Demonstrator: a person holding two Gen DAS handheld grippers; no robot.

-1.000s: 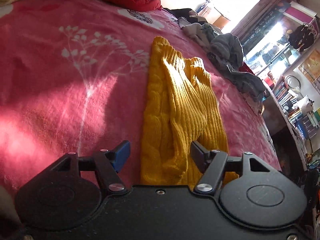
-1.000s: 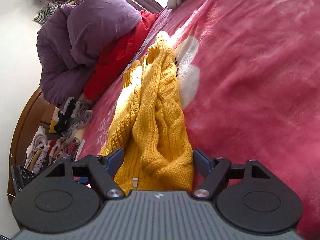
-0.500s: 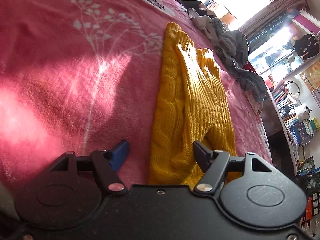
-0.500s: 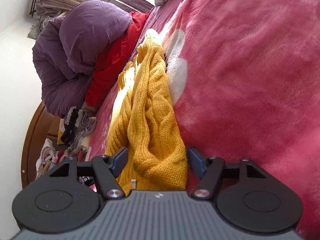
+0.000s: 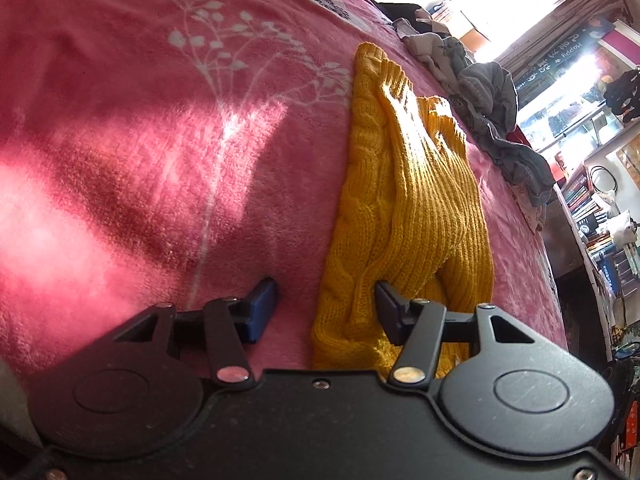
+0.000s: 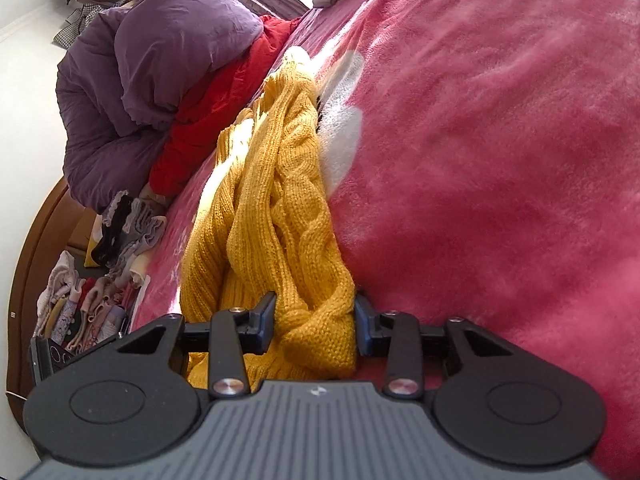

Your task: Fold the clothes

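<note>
A yellow cable-knit sweater (image 5: 404,208) lies folded into a long strip on the pink blanket (image 5: 140,140). My left gripper (image 5: 326,312) is open at the strip's near end, its right finger pressed into the knit and its left finger on the blanket. In the right wrist view the sweater (image 6: 280,200) runs away from me. My right gripper (image 6: 316,320) has narrowed around the other end's thick knit, both fingers touching it.
A purple duvet (image 6: 160,80) and a red garment (image 6: 212,120) lie beside the sweater. Folded clothes (image 6: 92,292) are stacked by the wooden headboard. Grey clothes (image 5: 492,120) are heaped near the bed edge, with shelves (image 5: 600,208) beyond.
Both grippers moved forward onto the sweater's ends. The right jaws narrowed from wide open to gripping the knit. The left jaws stayed open, the right finger now pressing into the sweater.
</note>
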